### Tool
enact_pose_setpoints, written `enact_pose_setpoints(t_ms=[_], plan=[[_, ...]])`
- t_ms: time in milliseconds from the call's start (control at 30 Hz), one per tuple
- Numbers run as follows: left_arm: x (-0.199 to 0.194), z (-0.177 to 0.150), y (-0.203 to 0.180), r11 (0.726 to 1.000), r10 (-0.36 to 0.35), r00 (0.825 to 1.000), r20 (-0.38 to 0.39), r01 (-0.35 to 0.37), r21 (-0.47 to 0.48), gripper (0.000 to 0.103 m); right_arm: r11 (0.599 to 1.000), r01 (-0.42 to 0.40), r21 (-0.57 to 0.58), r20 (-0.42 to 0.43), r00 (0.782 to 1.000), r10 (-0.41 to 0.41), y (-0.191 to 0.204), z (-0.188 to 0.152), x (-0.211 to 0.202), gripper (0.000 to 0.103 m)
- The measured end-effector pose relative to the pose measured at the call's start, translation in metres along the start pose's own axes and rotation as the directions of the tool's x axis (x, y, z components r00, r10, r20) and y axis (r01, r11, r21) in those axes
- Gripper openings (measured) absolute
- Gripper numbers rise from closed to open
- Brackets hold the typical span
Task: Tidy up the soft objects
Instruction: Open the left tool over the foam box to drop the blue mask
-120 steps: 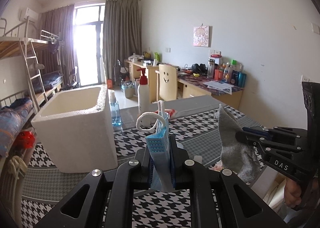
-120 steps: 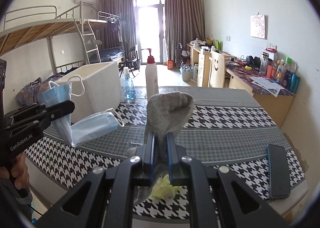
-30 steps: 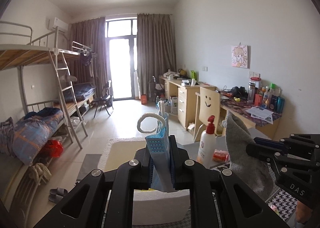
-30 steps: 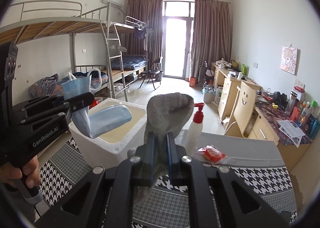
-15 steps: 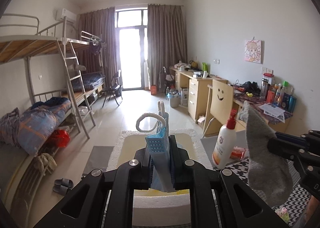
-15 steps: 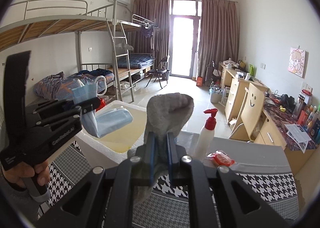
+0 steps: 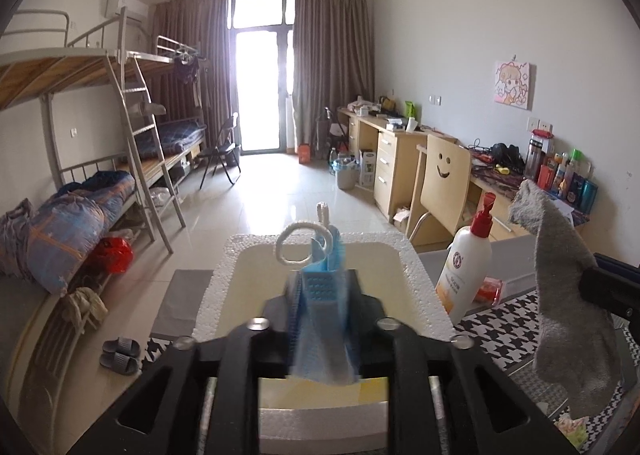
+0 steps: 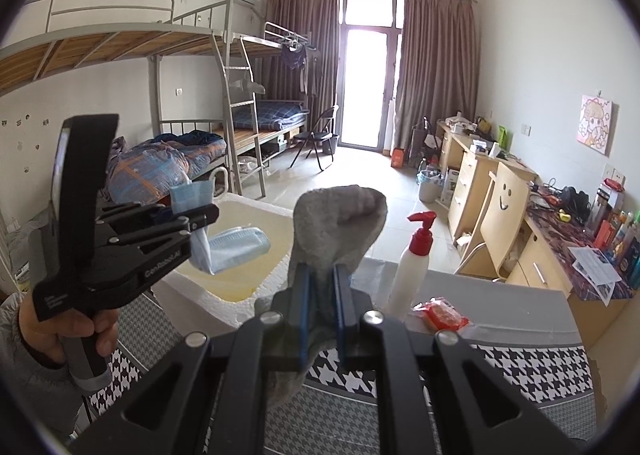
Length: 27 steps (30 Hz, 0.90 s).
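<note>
Grey sock [image 8: 340,223] clamped in right hand-held gripper [image 8: 319,287], blue mask [image 7: 322,319] between loosening left hand-held gripper [image 7: 320,291]

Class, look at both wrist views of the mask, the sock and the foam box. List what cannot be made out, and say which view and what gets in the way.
- Foam box floor: left wrist view, covered by the left gripper; right wrist view, partly behind the blue face mask.
- Mask's grip: left wrist view, blurred; contact with the pads cannot be told.
- Grey sock lower end: right wrist view, behind the right gripper.
- Pump bottle label: too small.
</note>
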<state>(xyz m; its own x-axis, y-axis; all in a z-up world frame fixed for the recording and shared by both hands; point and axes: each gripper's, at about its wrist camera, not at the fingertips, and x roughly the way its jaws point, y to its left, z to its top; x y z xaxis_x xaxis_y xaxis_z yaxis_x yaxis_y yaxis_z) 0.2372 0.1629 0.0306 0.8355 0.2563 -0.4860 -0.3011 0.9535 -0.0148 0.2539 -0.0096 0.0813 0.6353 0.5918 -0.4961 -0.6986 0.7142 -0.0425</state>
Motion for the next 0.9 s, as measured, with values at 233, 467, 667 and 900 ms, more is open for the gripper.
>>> enact_pose_setpoints(t_ms=[233,467,667,900], plan=[[-0.009,0.0,0.004,0.999,0.035,0.999,0.037,-0.034,-0.009,0.088,1.0,0.009,-0.003,0.006,1.0,-0.009,0.004,0.005,0.001,0.014],[-0.015,-0.001,0.011,0.999,0.047,0.998,0.049,-0.046,-0.021,0.093,1.0,0.002,-0.004,0.008,1.0,-0.002,0.008,0.009,0.005,0.014],[-0.027,-0.001,0.018,0.995,0.089,0.993,0.077,-0.086,-0.04,0.102,1.0,-0.007,-0.013,0.007,1.0,0.007,0.011,0.012,0.008,0.014],[-0.039,-0.003,0.026,0.993,0.114,0.99,0.085,-0.111,-0.039,0.102,1.0,-0.018,-0.023,0.006,1.0,0.018,0.018,0.018,0.013,0.014]])
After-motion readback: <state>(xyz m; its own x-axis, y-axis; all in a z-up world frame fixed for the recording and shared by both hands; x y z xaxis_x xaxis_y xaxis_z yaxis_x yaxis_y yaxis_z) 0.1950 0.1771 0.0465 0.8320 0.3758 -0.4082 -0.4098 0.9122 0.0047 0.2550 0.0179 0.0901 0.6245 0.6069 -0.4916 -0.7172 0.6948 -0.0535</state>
